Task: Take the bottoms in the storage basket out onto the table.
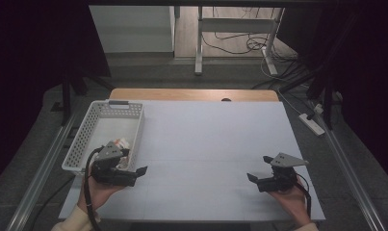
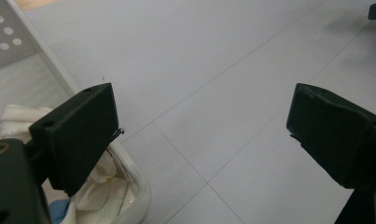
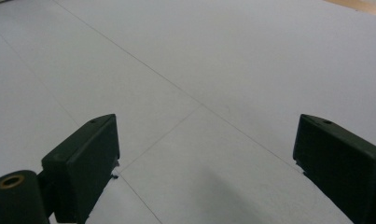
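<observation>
The left hand-held gripper is hovering with its jaws spread and empty just beside the near end of the white perforated basket, while the right hand-held gripper is waiting, also spread, well apart over the bare worktop. Inside the basket's near corner, crumpled white cloths are lying (one showing blue); they are probably soft and light, best pinched at a raised fold. No writing is legible.

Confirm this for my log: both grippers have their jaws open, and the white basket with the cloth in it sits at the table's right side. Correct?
Not quite. The white basket sits at the table's left side, next to the left gripper, as the high view shows. The rest holds: the cloth lies in it, and the left gripper and the right gripper both have their jaws open.
</observation>
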